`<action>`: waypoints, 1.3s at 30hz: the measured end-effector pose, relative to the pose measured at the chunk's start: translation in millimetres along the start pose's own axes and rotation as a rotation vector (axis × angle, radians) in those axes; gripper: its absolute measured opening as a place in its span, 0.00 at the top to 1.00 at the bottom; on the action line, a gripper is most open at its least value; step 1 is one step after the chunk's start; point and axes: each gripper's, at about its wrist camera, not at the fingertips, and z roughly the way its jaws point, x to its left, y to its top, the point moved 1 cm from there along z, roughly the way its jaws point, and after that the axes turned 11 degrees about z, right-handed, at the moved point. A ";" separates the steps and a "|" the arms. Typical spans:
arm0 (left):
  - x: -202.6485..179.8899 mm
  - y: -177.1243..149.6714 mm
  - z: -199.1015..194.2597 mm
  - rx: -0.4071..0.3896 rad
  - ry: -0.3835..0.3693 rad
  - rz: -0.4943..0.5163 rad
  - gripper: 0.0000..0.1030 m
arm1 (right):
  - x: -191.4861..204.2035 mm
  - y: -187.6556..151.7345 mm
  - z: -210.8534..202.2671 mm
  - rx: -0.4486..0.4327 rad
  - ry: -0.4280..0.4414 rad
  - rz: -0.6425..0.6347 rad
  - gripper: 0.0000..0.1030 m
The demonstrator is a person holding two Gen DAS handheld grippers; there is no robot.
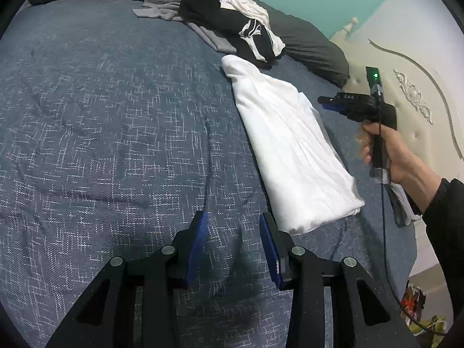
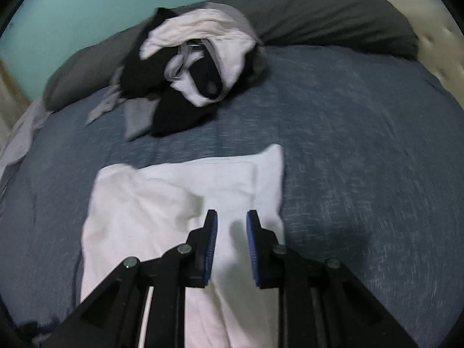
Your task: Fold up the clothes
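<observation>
Left wrist view: the folded white cotton garment (image 1: 293,156) is seen lying flat on the blue woven bedspread (image 1: 116,133), with the left hand-held gripper (image 1: 233,246) held partly open and empty just beside its near corner, while the right hand-held gripper (image 2: 231,240), narrowly parted with nothing pinched, is poised above the garment's right edge. A heap of unfolded black, white and grey clothes (image 2: 191,78) is left near the dark grey pillows (image 2: 333,20). If only the top layer were caught, the fold could probably be pulled apart.
</observation>
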 end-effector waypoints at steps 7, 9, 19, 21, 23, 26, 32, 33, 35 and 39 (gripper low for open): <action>-4.9 -1.9 2.1 0.010 -0.002 0.014 0.60 | 2.1 4.4 14.0 0.059 0.023 0.010 0.61; -4.7 -1.4 2.6 0.011 -0.004 0.017 0.60 | -5.6 7.6 18.3 0.062 0.014 0.029 0.58; 2.0 -4.3 8.4 0.026 0.002 0.008 0.60 | -12.4 21.8 46.8 0.086 0.048 0.038 0.79; 2.6 -4.9 10.2 0.030 0.003 0.007 0.60 | -12.6 22.6 51.6 0.092 0.055 0.036 0.88; 2.2 -5.3 11.6 0.033 0.001 0.008 0.60 | -13.1 22.9 53.2 0.080 0.054 0.034 0.97; 0.7 -5.6 12.9 0.037 -0.001 0.013 0.60 | -14.4 25.3 45.9 0.027 0.051 0.021 0.99; -1.2 -6.2 14.9 0.043 -0.003 0.016 0.60 | -19.8 33.7 30.8 -0.059 0.031 0.018 0.99; -1.0 -6.1 15.2 0.043 -0.003 0.016 0.60 | -19.5 33.8 30.8 -0.063 0.023 0.011 0.99; -1.0 -5.9 15.3 0.044 -0.003 0.016 0.60 | -21.7 34.2 32.0 -0.063 0.003 0.011 1.00; -1.4 -5.9 15.1 0.045 -0.006 0.016 0.60 | -32.9 35.3 37.0 -0.049 -0.046 0.040 1.00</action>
